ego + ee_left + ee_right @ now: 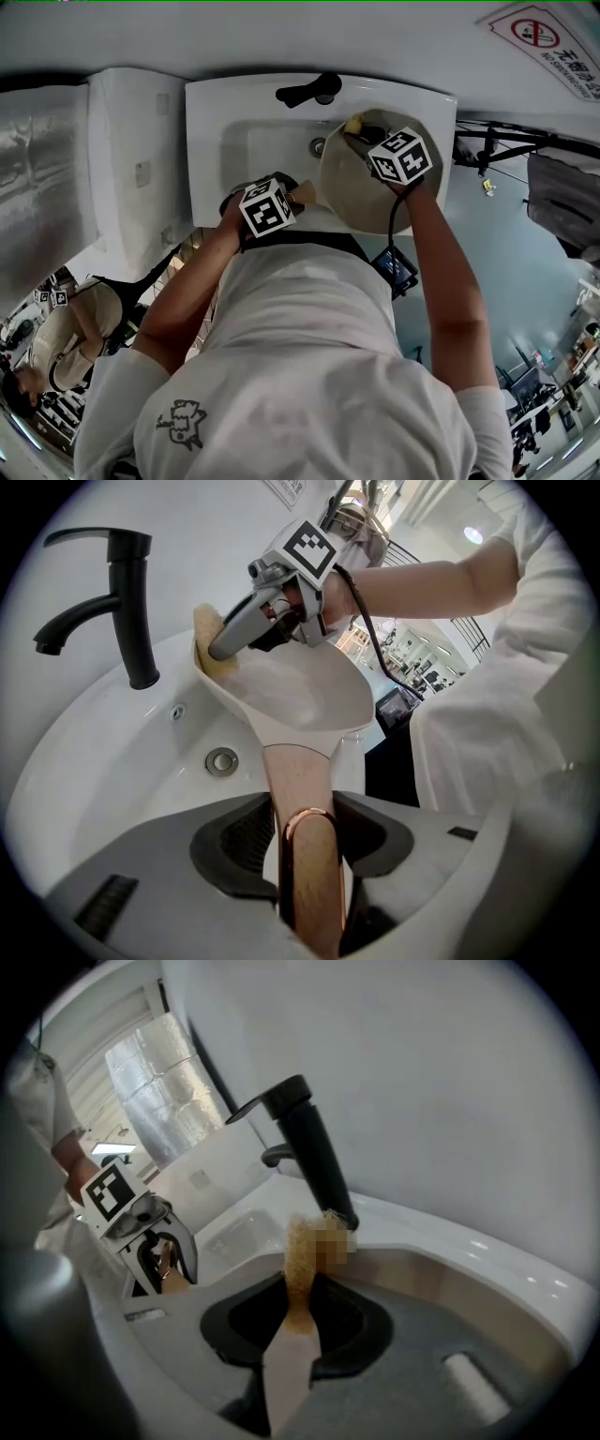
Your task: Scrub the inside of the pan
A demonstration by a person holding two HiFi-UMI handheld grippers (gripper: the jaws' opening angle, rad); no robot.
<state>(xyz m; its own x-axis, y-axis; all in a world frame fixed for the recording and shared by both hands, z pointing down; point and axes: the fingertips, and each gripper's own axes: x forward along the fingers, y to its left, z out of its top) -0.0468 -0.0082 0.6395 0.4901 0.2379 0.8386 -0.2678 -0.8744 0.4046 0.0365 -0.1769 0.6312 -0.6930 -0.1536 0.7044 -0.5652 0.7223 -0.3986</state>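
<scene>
Scrubbing step is under way. The left gripper (305,850) is clamped on the pan's handle (296,780), jaws set fairly wide around it, and holds the pan (352,192) tilted over the right side of the sink (248,141). The right gripper (295,1330) pinches a yellow sponge (302,1260), jaws narrow, with the sponge against the pan's inner wall near the far rim.

Next move, as I judge it: drag the sponge down and around the inner wall and across the bottom. The left gripper has to brace the handle so the pan doesn't twist or slip.

Around: a black faucet (309,91) stands just behind the pan's far rim. It is the main thing in the way, and a wide stroke up there could knock it. The drain (222,759) is below, left of the pan. The sink wall is near the pan's underside. The right gripper's cable hangs by the person's arm.
</scene>
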